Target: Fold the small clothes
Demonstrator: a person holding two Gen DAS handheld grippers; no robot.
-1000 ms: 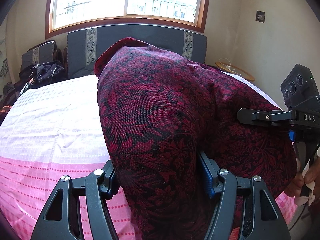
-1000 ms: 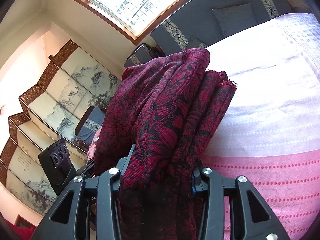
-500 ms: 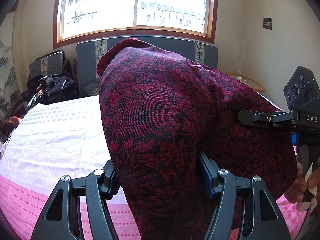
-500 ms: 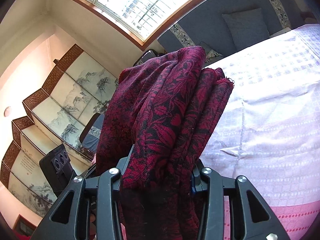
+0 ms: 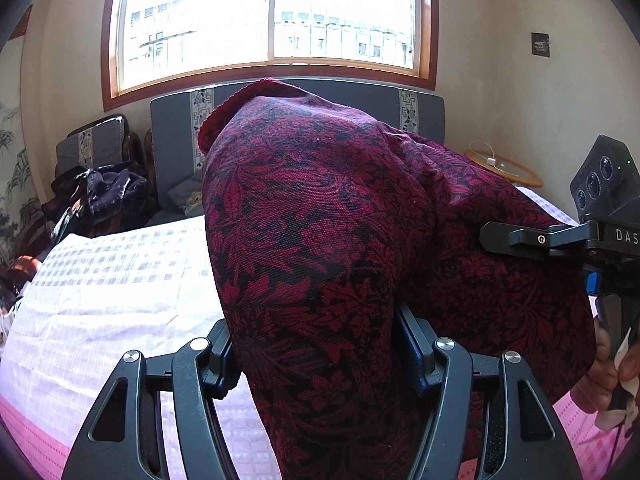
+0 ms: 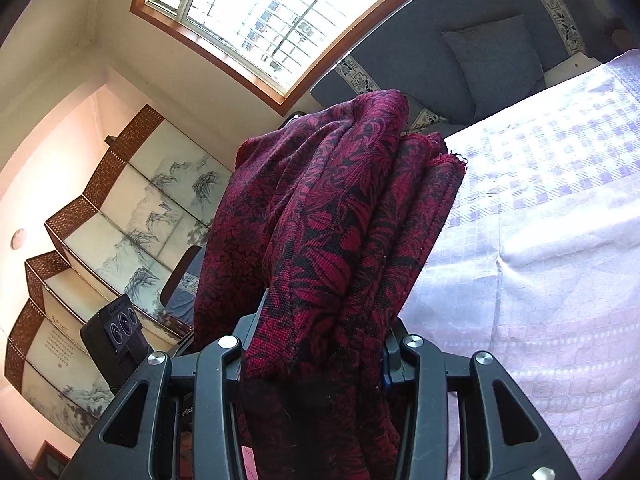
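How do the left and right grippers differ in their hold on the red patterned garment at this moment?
The left gripper holds a broad, smooth fold of the red patterned garment, its jaws set wider. The right gripper clamps a narrower bundle of several stacked layers whose frayed edge shows, with its jaws closer together. Both are shut on the same garment, lifted above the bed.

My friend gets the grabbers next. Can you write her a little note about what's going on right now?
Left gripper: shut on the red patterned cloth, bunched between its fingers.
Right gripper: shut on the same cloth, gathered in thick layers.
The cloth is held up above the pink and white bed cover, stretched between both grippers.
Done: cloth picked up and partly gathered.
Left: lay it flat on the bed, finish the folds, let go. A dark pile of clothes sits on the chair beyond the bed.
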